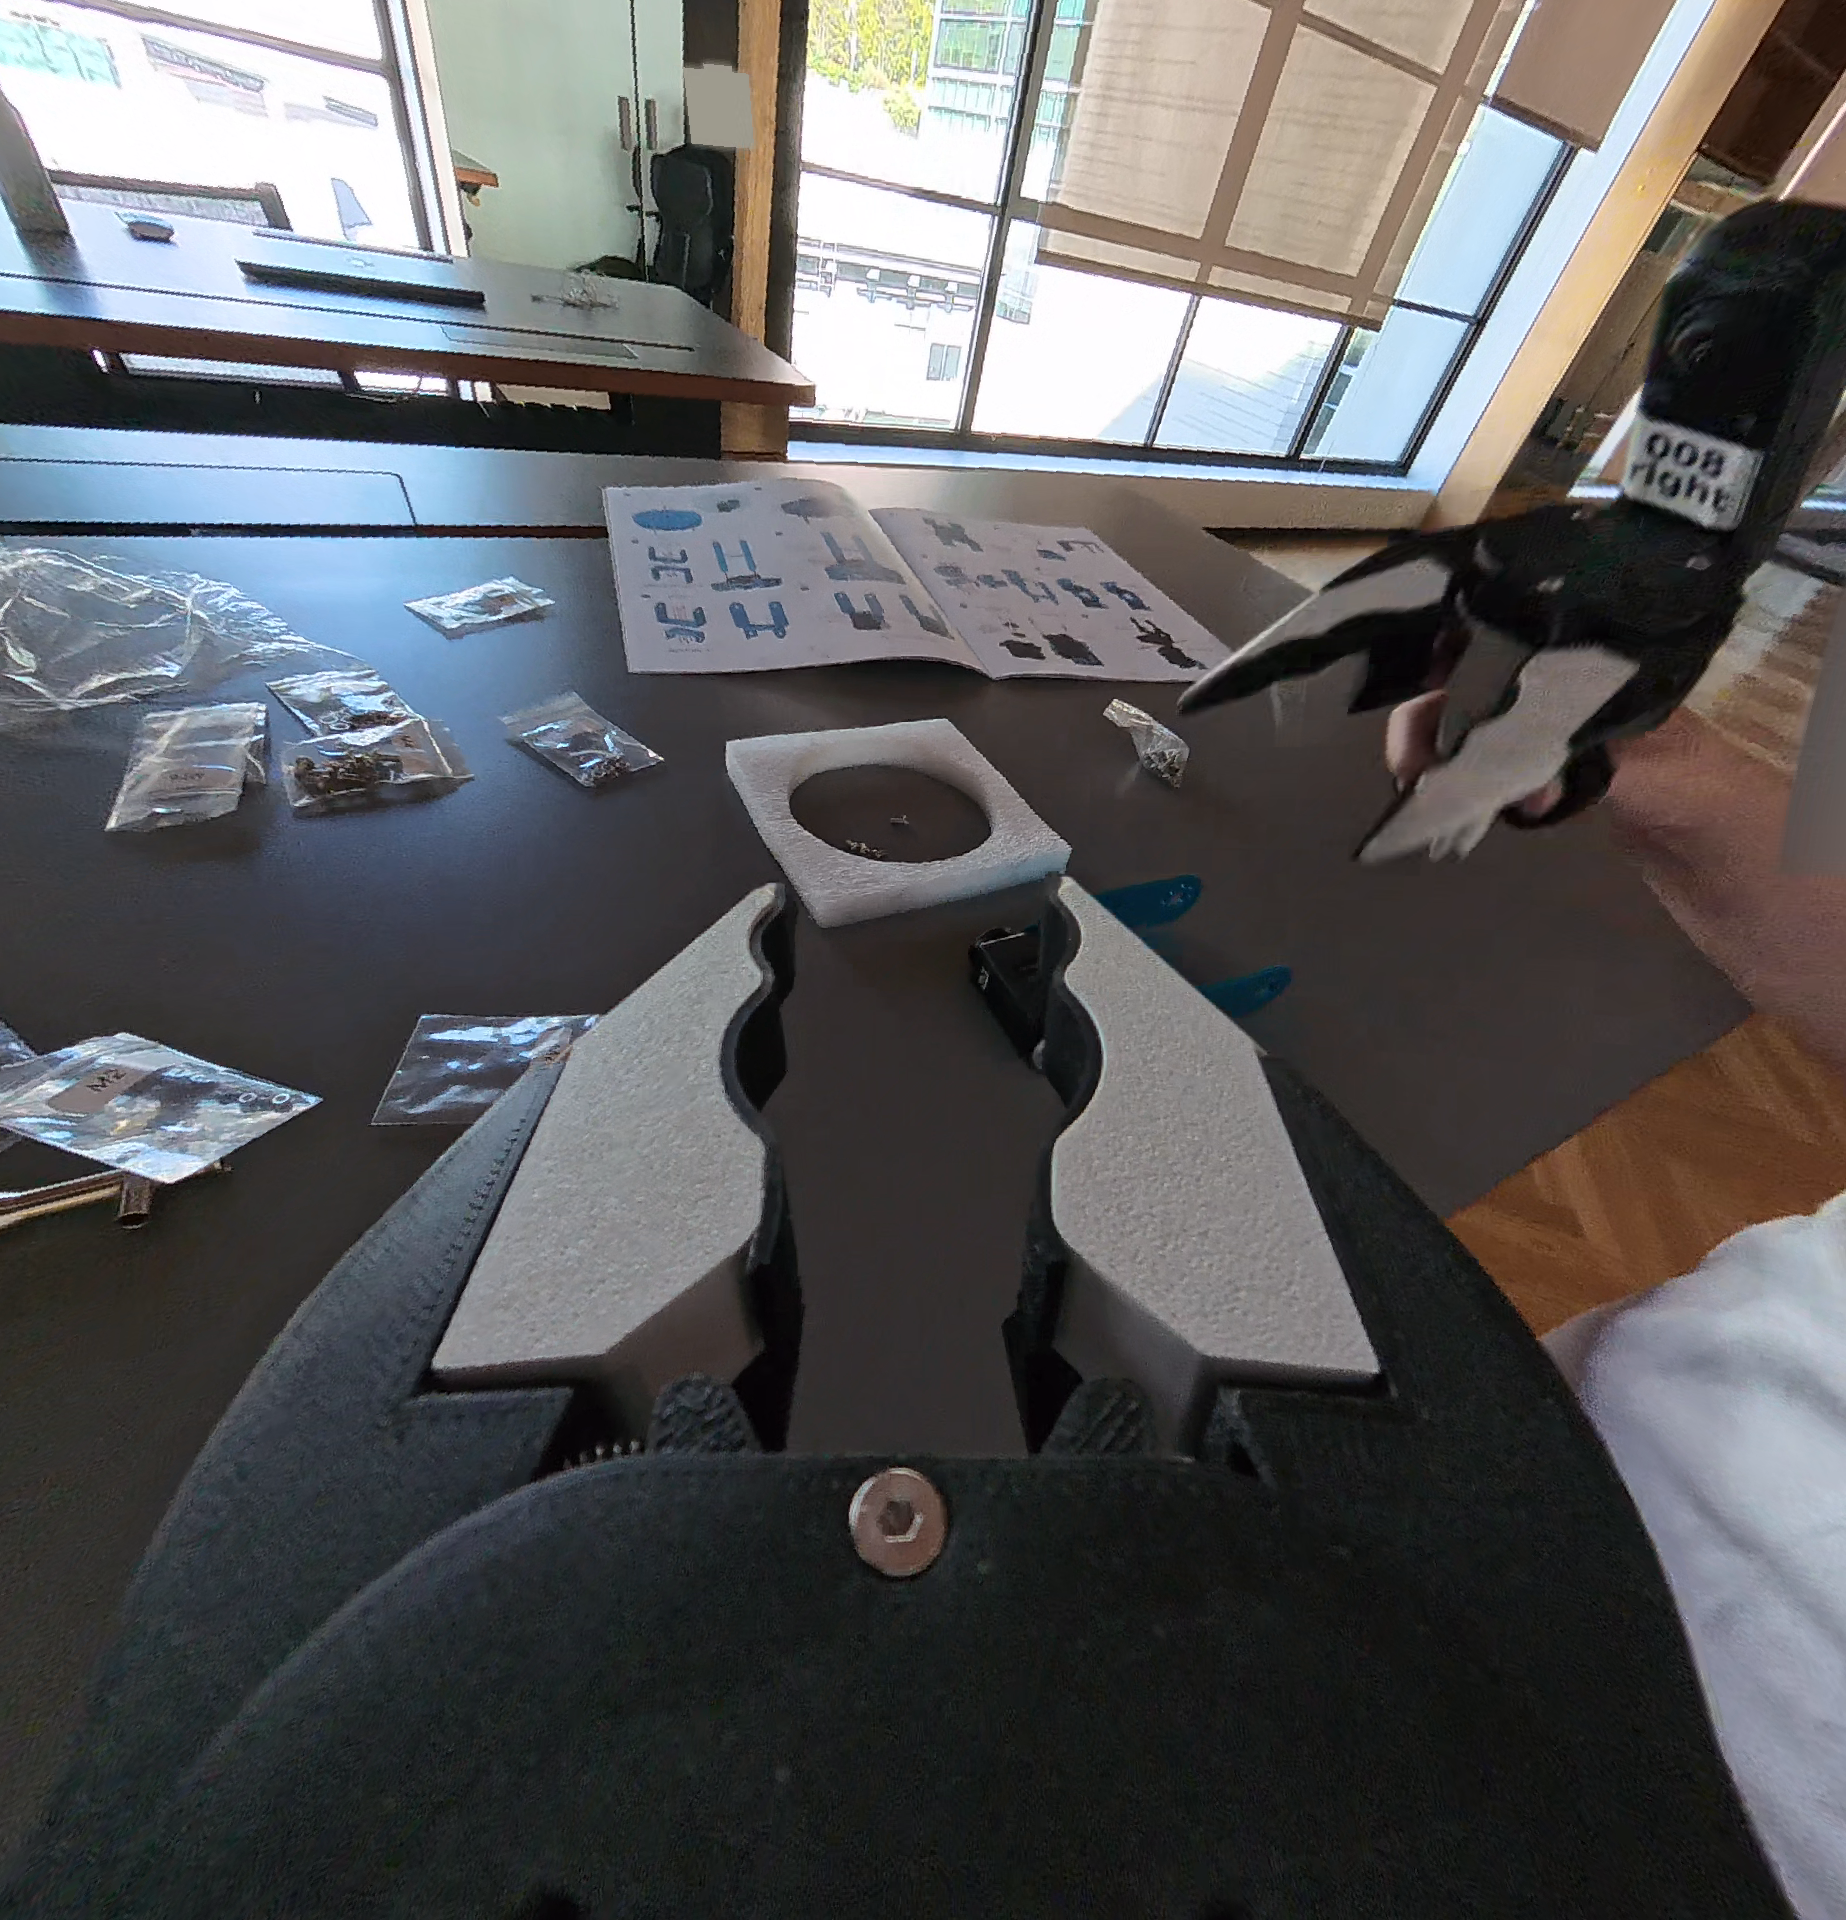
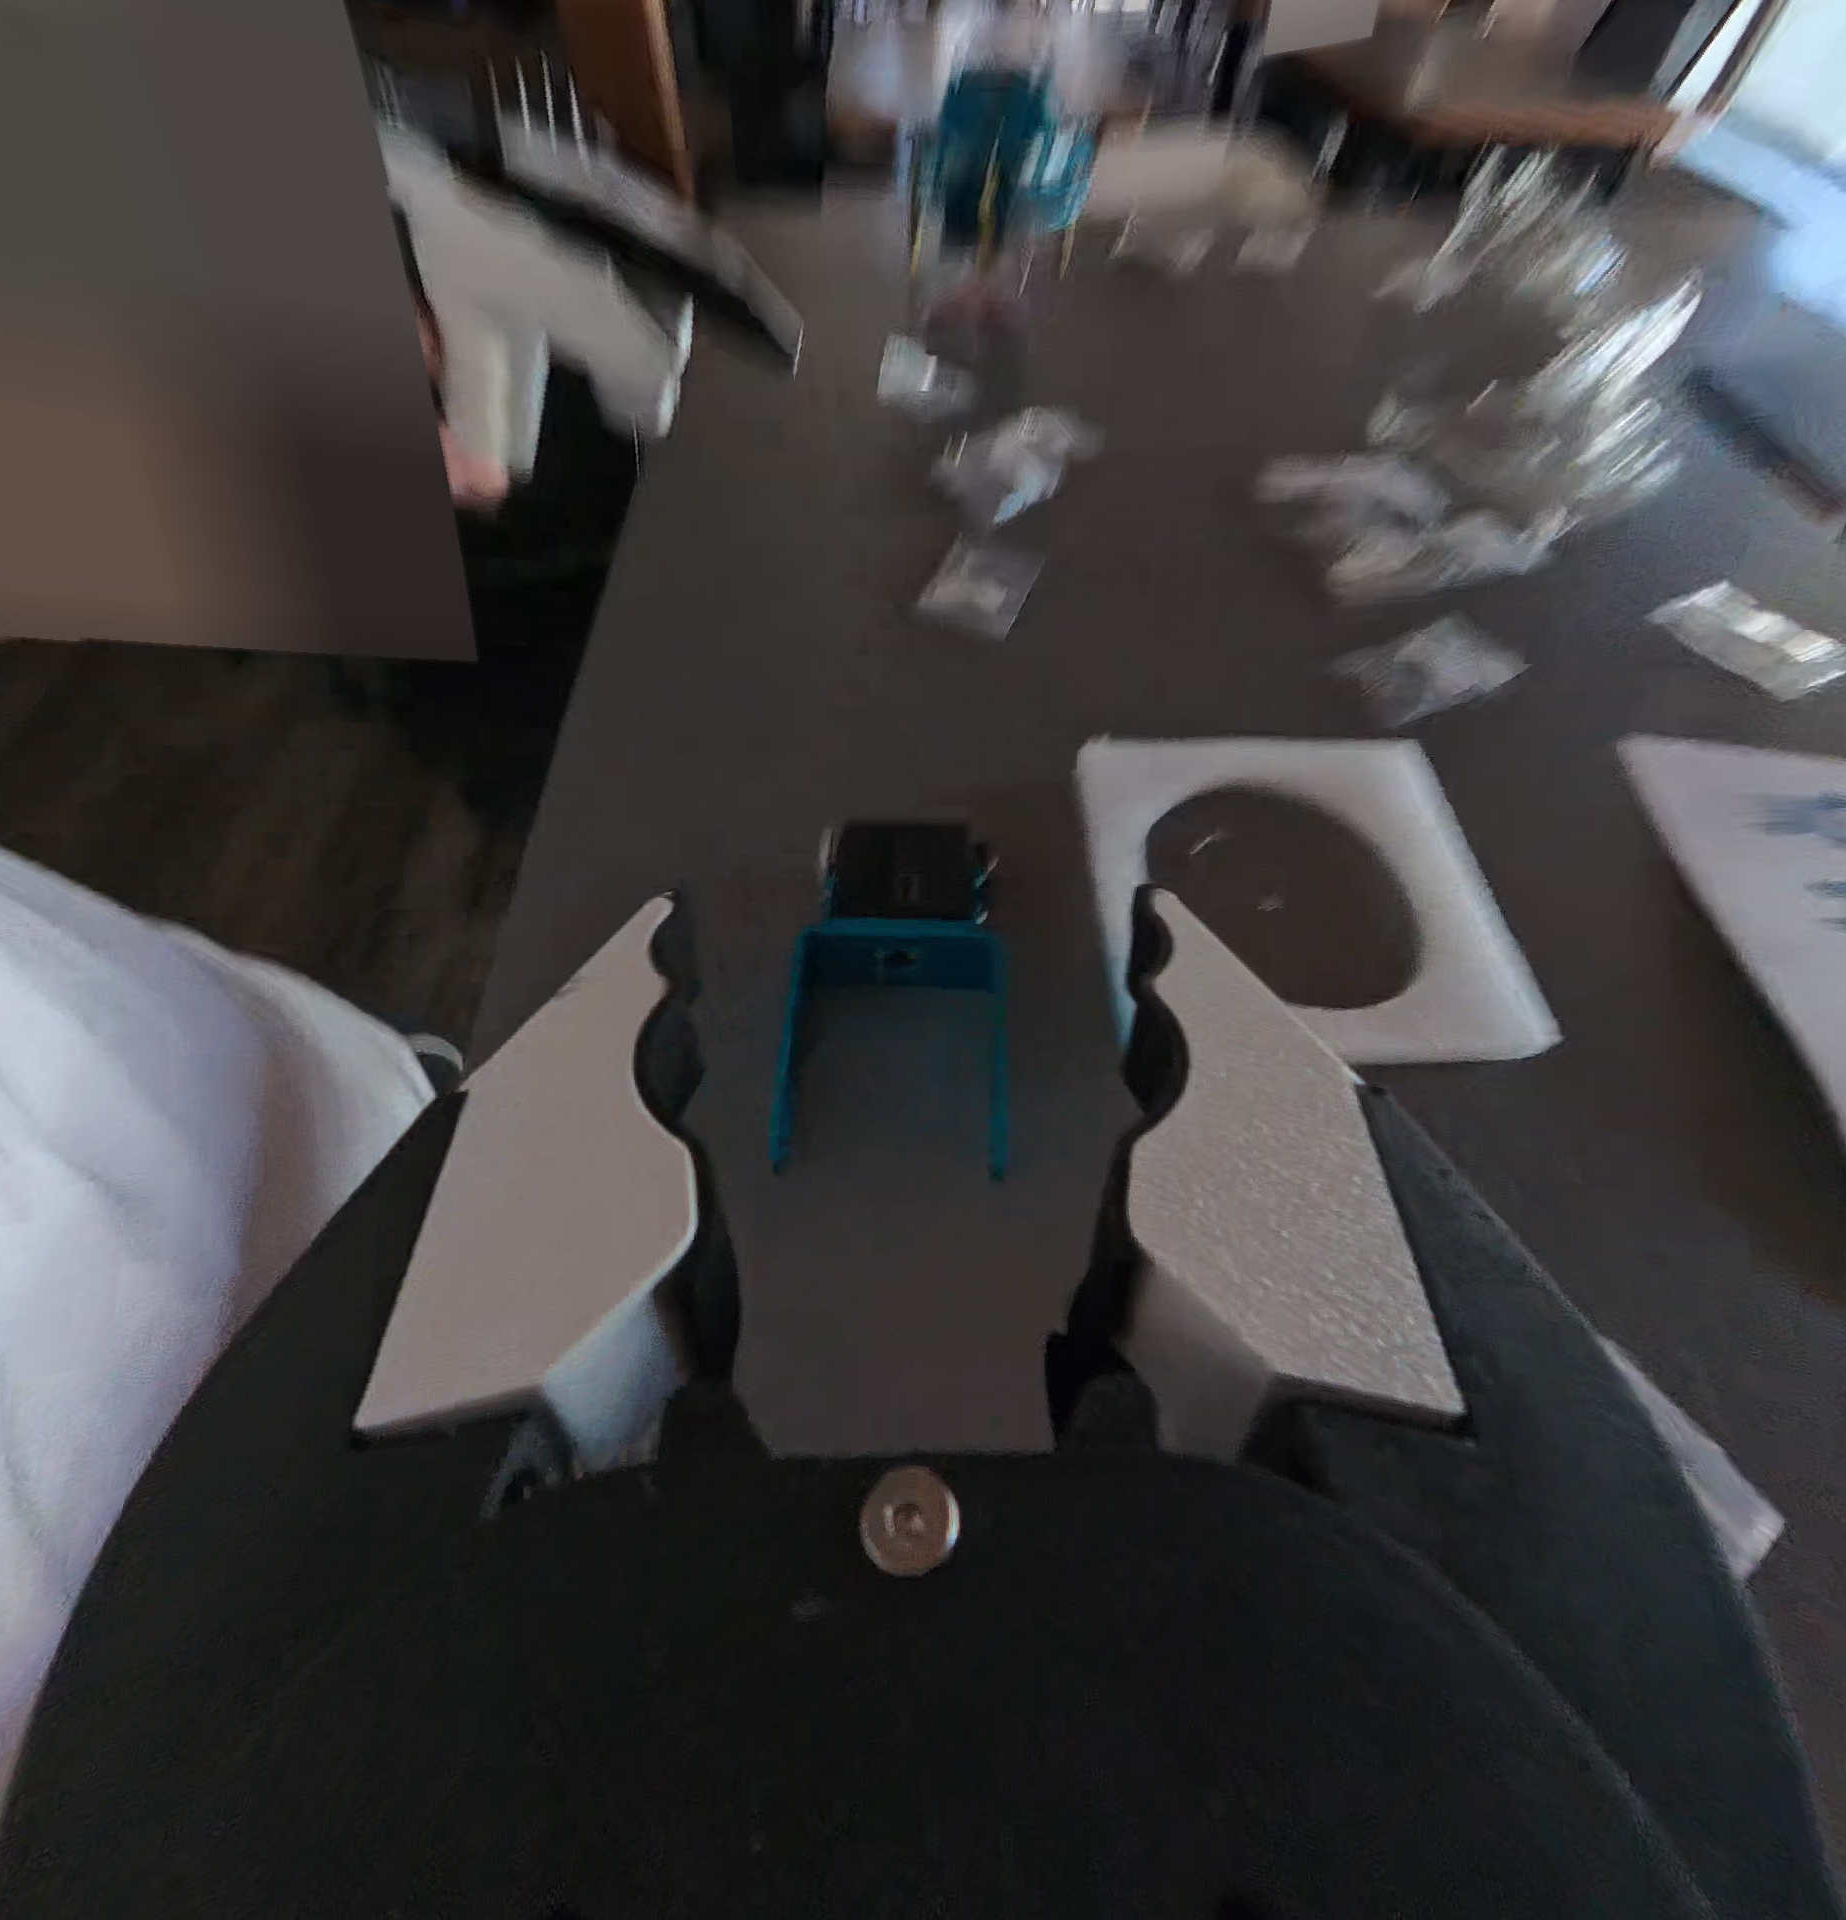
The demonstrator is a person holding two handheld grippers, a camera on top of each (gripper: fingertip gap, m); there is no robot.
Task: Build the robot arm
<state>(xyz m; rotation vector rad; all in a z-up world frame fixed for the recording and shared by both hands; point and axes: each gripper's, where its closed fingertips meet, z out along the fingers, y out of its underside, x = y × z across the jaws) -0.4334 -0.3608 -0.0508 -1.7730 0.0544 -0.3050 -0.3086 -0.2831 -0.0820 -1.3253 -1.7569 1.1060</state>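
My left gripper (image 1: 914, 914) is open and empty, low over the dark table (image 1: 431, 914). A small black block (image 1: 1005, 977) lies just inside its right fingertip, joined to a blue U-shaped bracket (image 1: 1147, 899). A white foam square with a round hole (image 1: 1012, 831) lies just ahead. My right gripper (image 1: 1277, 777) is open in the air at the right. In the blurred right wrist view it (image 2: 906, 904) is open and empty above the blue bracket (image 2: 898, 951) and black block (image 2: 903, 868), which show between its fingers. The foam square (image 2: 1459, 997) lies to the right.
An open instruction booklet (image 1: 898, 582) lies beyond the foam. Several small clear bags of parts (image 1: 379, 764) and a crumpled plastic wrap (image 1: 77, 623) lie at the left, with metal tools (image 1: 57, 1210) near the front left. The table edge and wooden floor (image 1: 1625, 1153) are at the right. Between my right fingertips and the foam square (image 2: 1459, 997) there is roughly 15 cm. Look for it in the left wrist view (image 1: 937, 742) too.
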